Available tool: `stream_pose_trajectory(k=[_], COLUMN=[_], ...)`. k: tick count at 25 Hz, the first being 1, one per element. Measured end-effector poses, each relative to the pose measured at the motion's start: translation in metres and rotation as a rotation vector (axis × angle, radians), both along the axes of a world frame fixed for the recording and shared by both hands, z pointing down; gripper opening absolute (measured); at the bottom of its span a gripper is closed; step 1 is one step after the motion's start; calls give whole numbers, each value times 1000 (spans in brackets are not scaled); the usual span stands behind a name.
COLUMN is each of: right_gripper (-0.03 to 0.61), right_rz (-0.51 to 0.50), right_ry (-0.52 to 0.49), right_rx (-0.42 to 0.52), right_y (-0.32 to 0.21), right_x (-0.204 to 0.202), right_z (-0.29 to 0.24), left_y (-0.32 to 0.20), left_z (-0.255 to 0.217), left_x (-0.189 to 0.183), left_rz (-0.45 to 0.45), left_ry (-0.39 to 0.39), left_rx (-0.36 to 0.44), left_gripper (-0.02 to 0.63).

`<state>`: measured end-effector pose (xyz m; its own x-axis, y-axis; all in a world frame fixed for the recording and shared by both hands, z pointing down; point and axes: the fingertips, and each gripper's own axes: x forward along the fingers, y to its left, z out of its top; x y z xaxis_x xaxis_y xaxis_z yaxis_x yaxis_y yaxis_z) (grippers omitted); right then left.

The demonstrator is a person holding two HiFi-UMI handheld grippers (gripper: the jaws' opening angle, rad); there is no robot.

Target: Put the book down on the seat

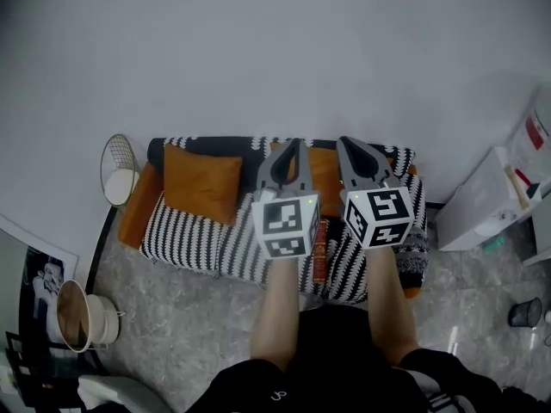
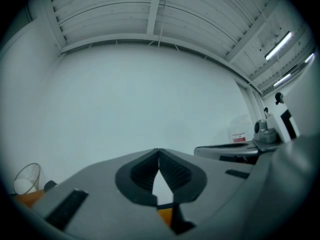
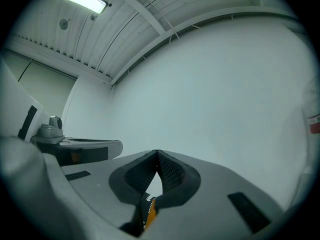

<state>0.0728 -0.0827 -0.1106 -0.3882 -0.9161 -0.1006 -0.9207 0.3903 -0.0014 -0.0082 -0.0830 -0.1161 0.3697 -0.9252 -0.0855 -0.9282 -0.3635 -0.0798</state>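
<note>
A sofa seat (image 1: pixel 194 239) with a black-and-white striped cover runs along the white wall. On it lies a reddish-brown book (image 1: pixel 320 249), seen as a narrow strip between my two marker cubes. Both grippers hover above the seat, pointing at the wall, and neither touches the book. My left gripper (image 1: pixel 294 143) is shut with nothing between its pads (image 2: pixel 158 151). To its right, my right gripper (image 1: pixel 345 141) is likewise shut and empty (image 3: pixel 157 152). Each gripper view shows mostly bare wall, ceiling and the other gripper's side.
An orange cushion (image 1: pixel 202 181) leans on the sofa's left half, and another (image 1: pixel 325 172) sits behind the grippers. A wire basket (image 1: pixel 119 169) stands left of the sofa, a round bin (image 1: pixel 73 315) at lower left, and a white cabinet (image 1: pixel 482 203) at right.
</note>
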Motion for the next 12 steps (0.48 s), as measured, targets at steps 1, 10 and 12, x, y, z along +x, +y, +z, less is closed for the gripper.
stream_pose_trajectory(k=[1,10,12], right_gripper=[9,9,9], right_rz=[4,18,16], right_ry=[2,7,10], right_rx=[1,4,6], right_y=[0,0,-1], right_x=[3,14,11], right_z=[0,0,-2], left_y=[-1,-2,-3], left_z=[1,1,-1], left_x=[3,15,12], left_rz=[6,24,23], left_ry=[0,1,3], left_rx=[-1,0,1], left_gripper=[12,12,12])
